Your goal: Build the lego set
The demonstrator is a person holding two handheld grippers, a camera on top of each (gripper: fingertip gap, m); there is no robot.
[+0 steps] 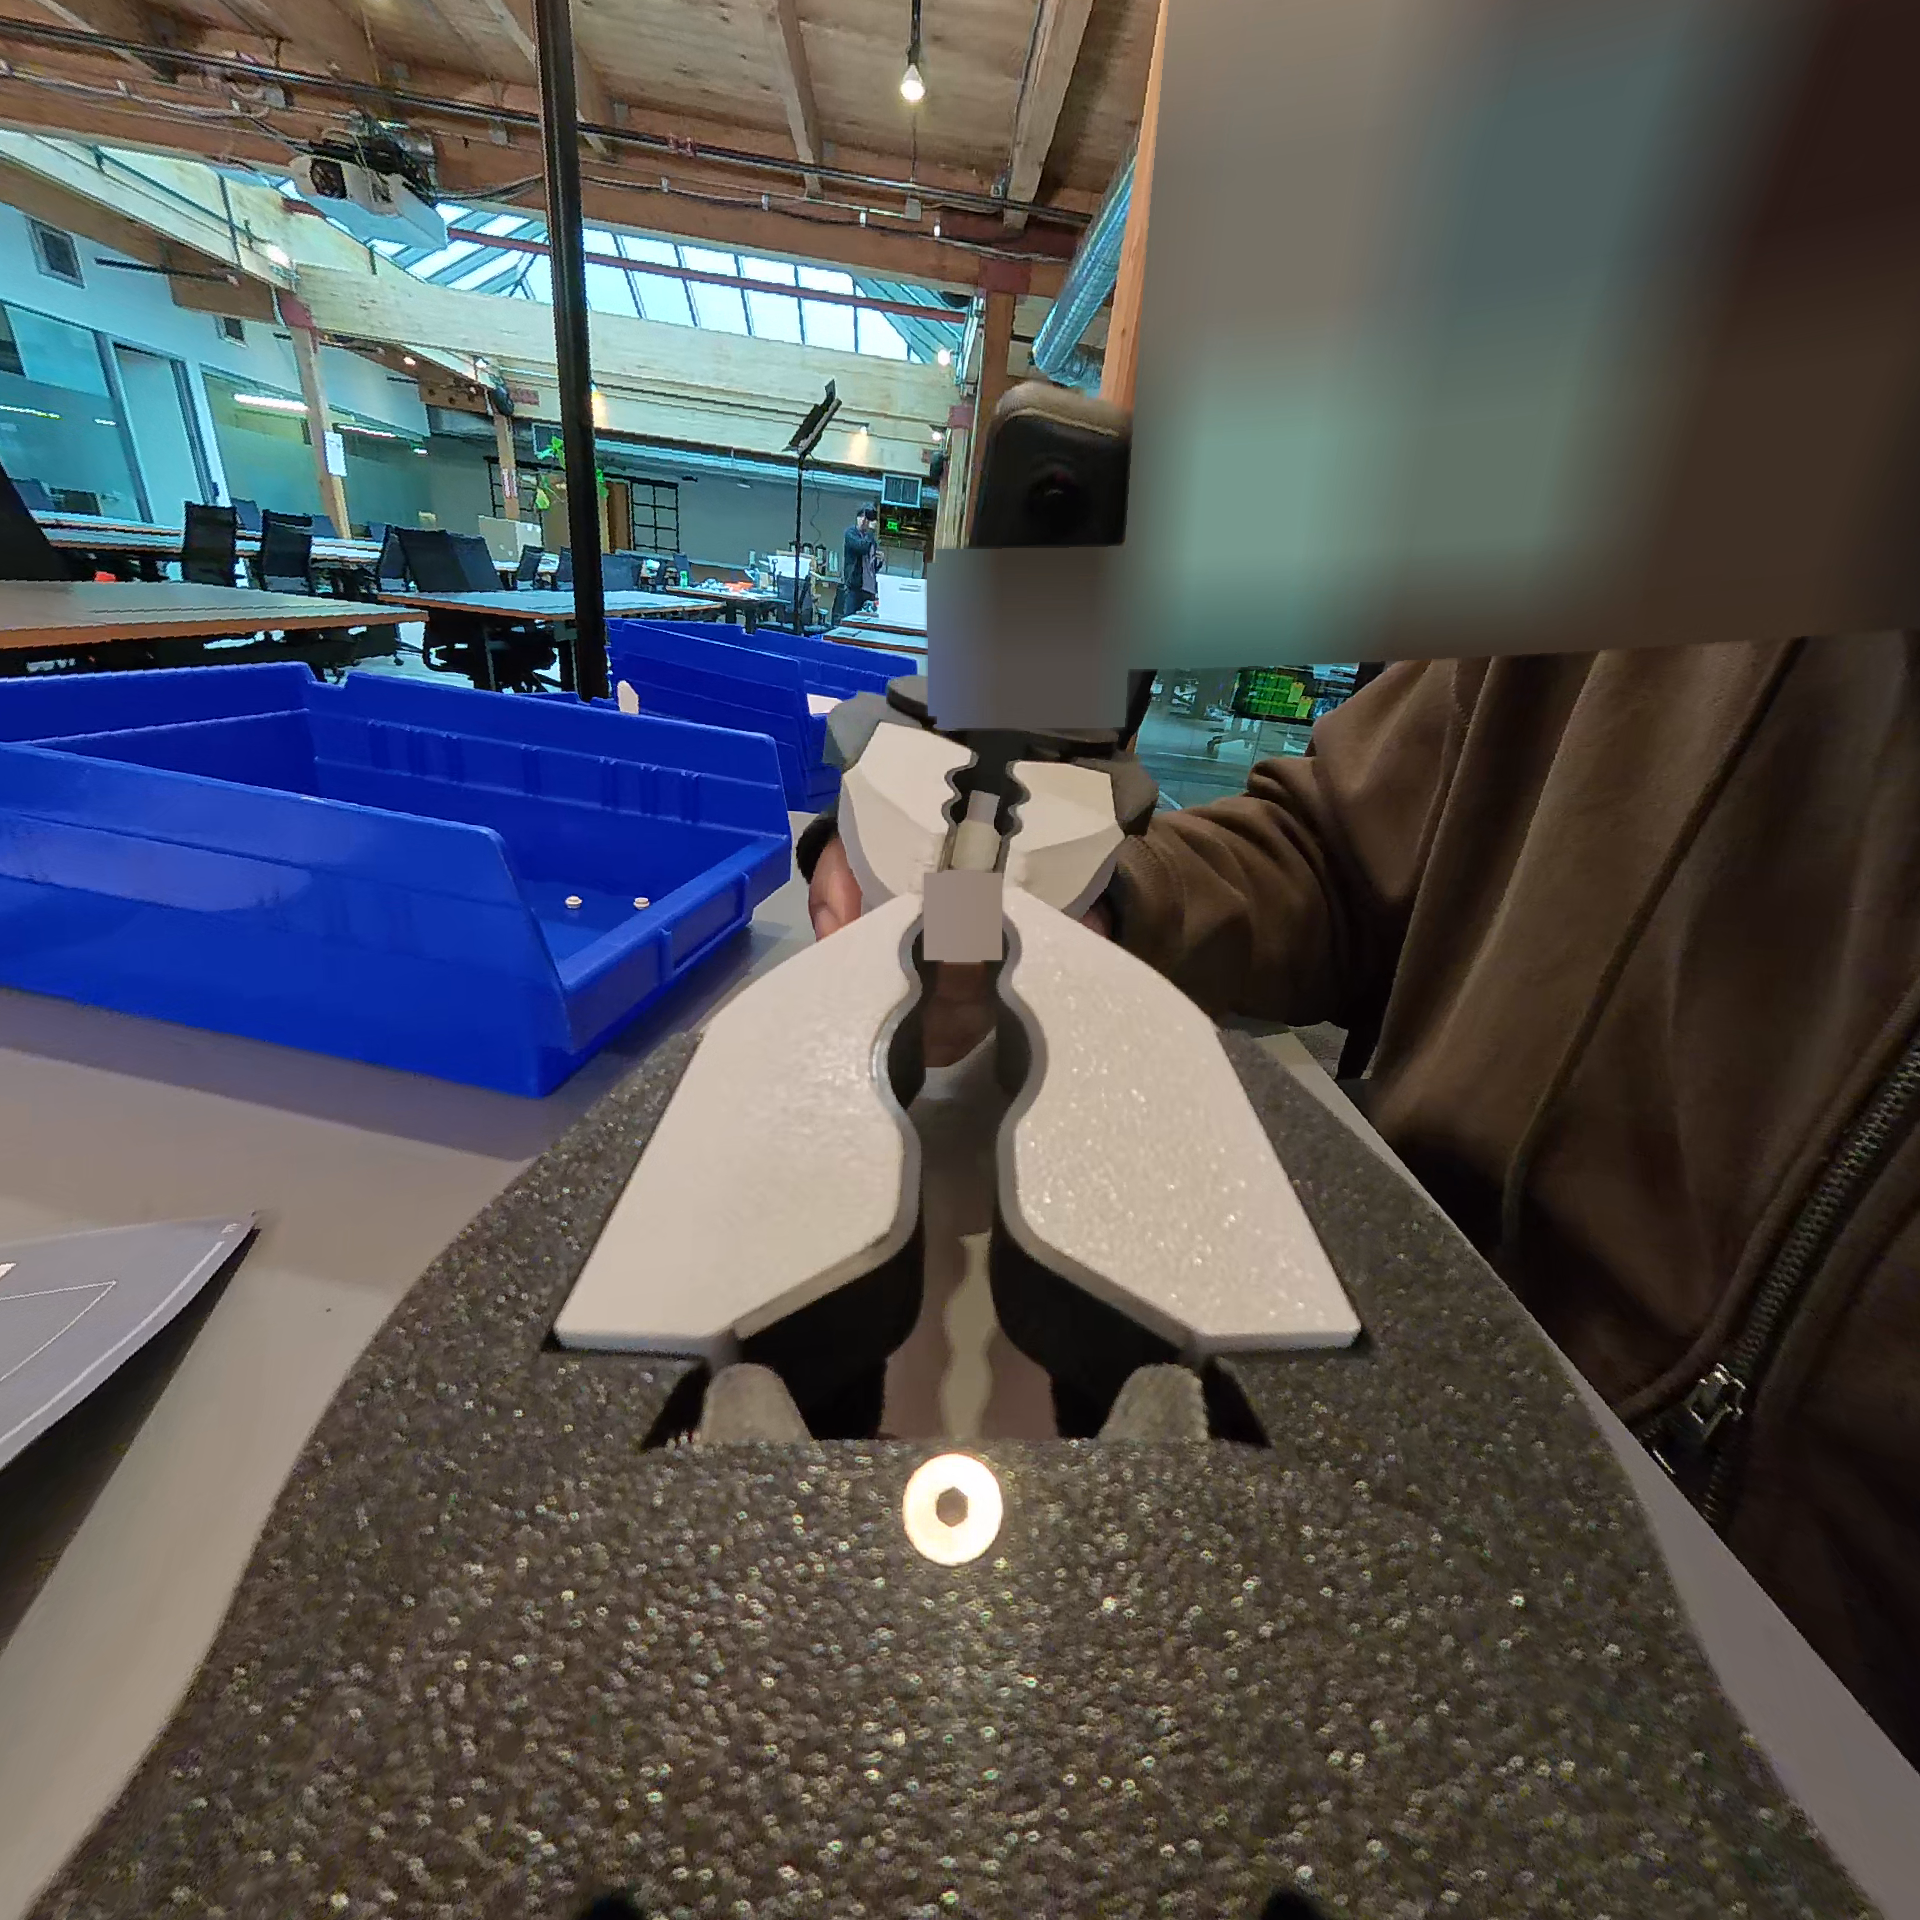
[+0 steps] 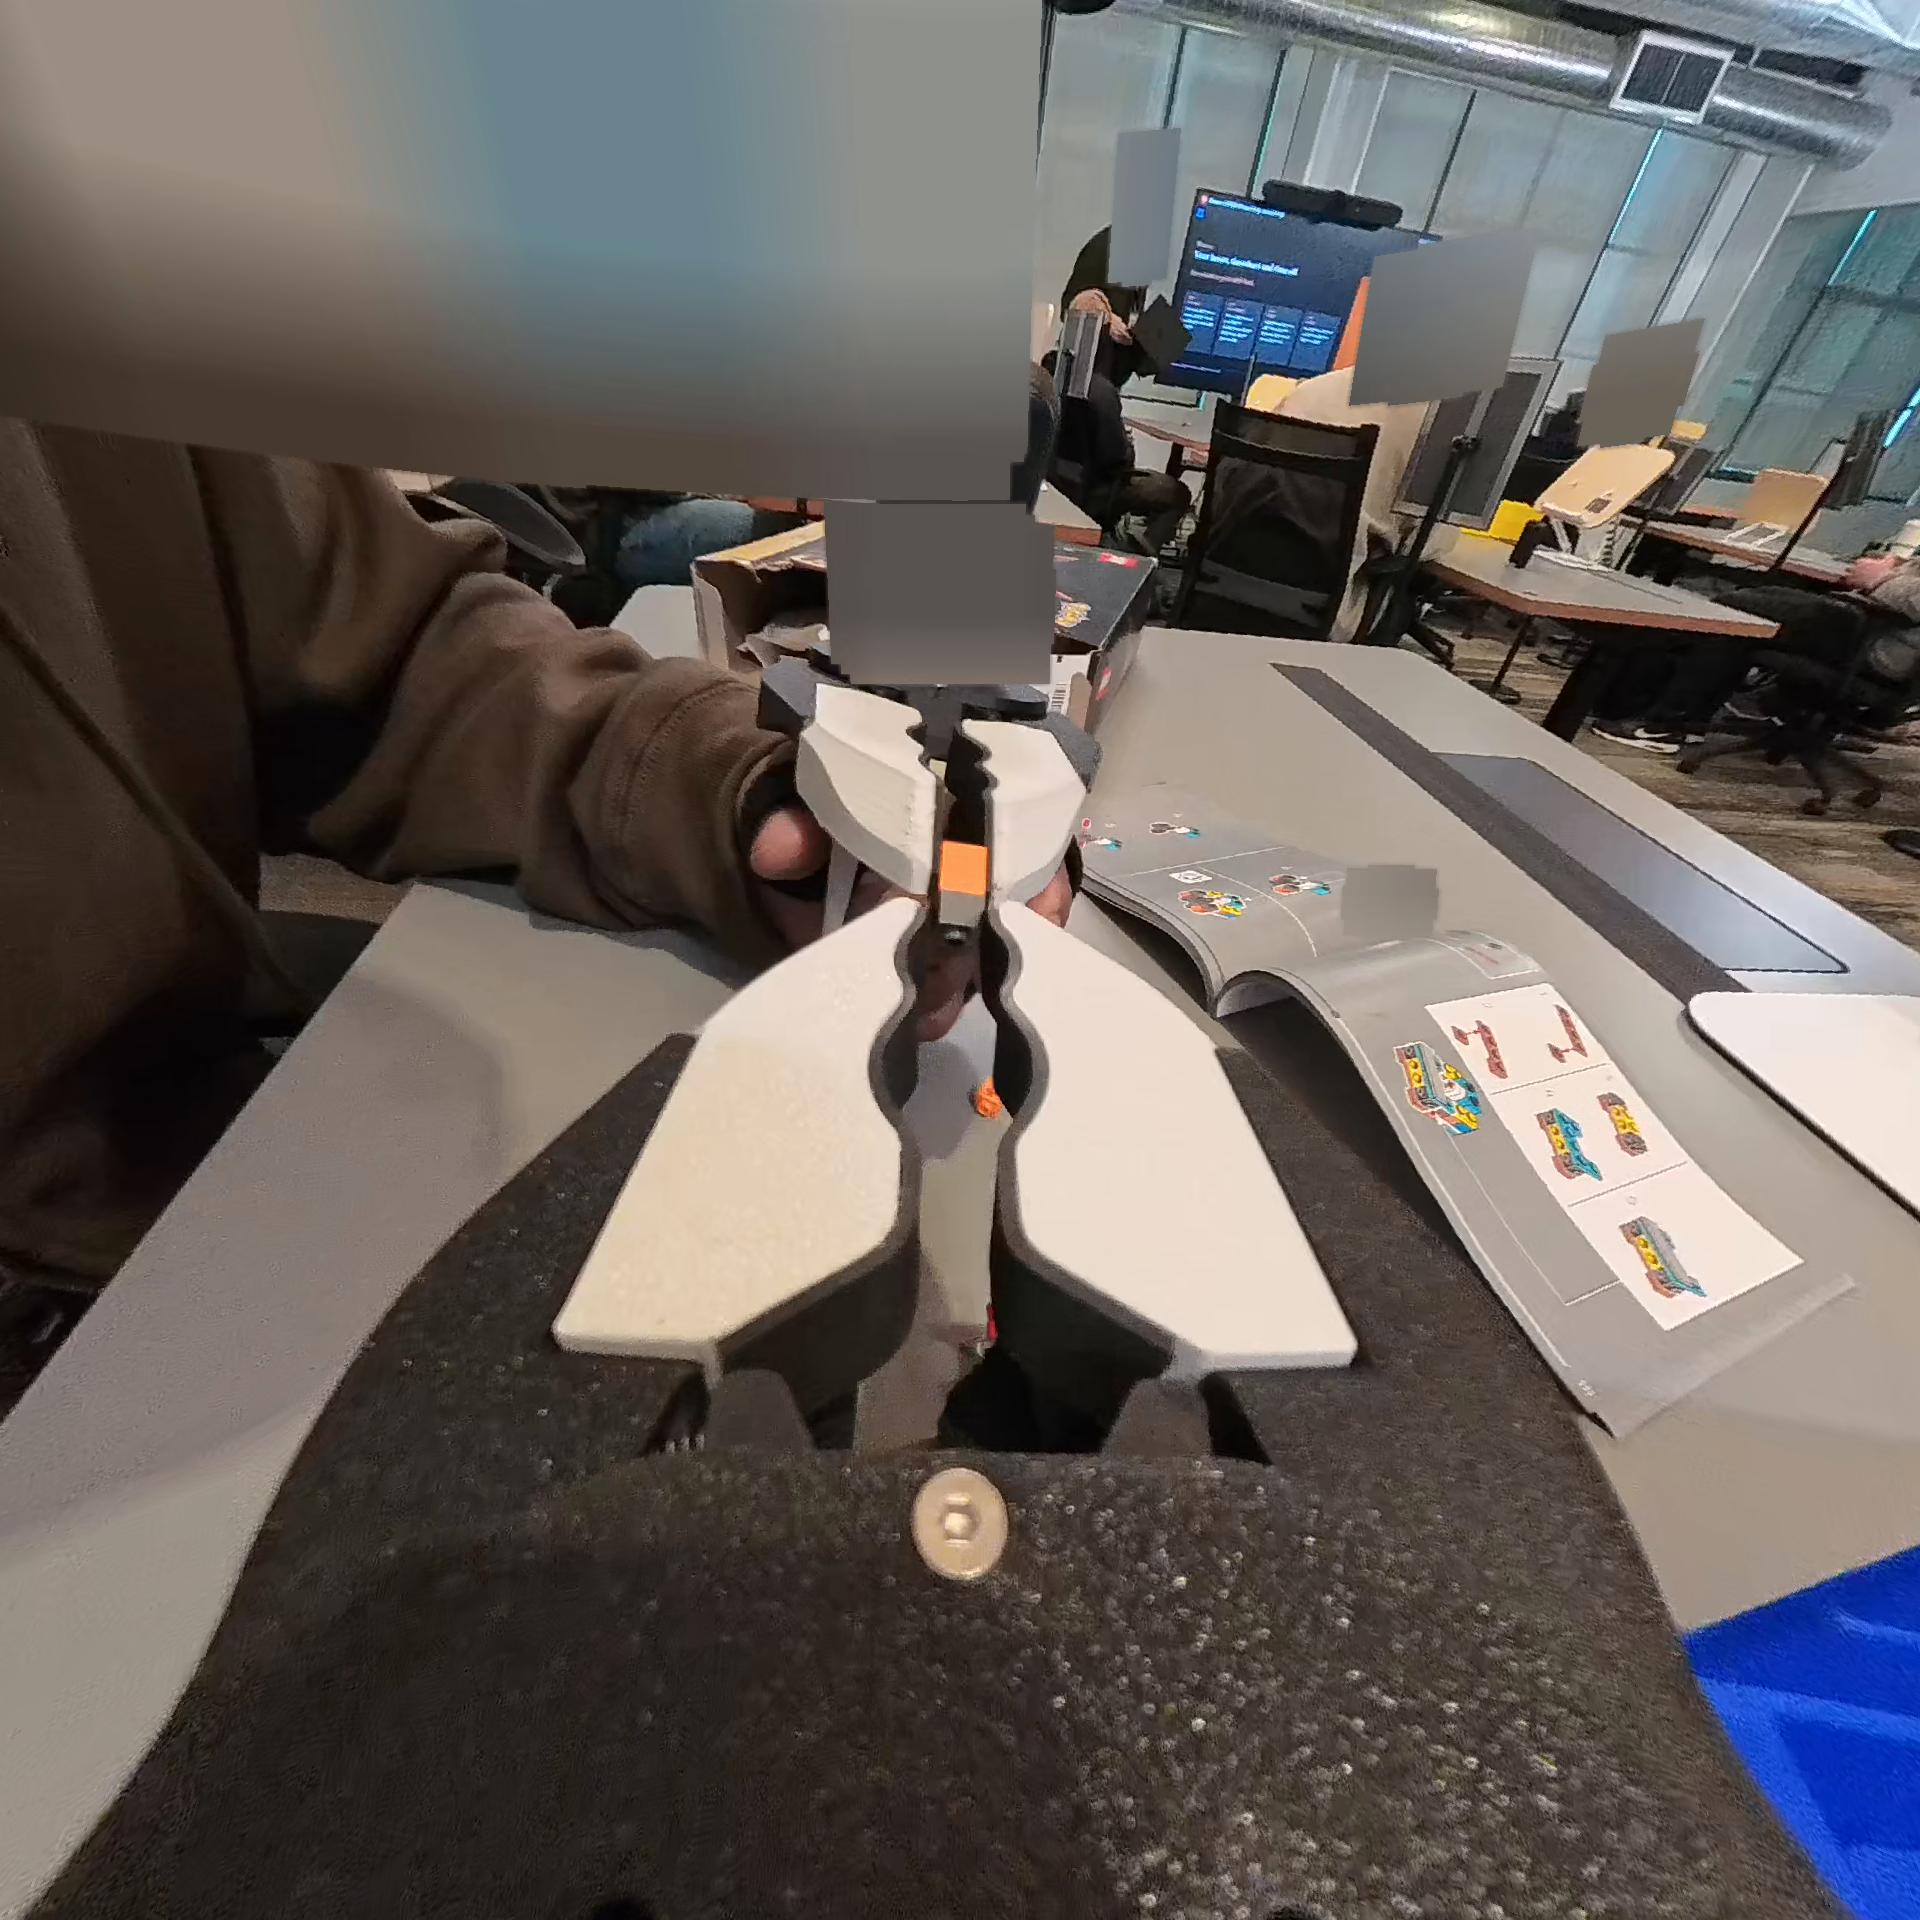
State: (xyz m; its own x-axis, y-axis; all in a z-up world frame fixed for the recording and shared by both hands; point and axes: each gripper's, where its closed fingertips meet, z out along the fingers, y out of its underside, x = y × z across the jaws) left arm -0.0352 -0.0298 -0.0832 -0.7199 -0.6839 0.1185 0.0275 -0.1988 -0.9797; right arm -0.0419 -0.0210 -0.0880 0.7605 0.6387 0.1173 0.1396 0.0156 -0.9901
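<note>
Orange brick [image 2: 962,871] pinched between the 2 facing tongs' tips.

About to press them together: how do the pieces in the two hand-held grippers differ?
The left hand-held gripper holds an orange piece; the right hand-held gripper holds an off-white piece. The orange piece shows a broad square face, the off-white piece looks narrower. Both are clamped, facing each other.

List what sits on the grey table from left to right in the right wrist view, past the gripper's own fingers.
Brown sleeve → other gripper gripping an orange piece → open instruction booklet → white pad at the right edge.
</note>
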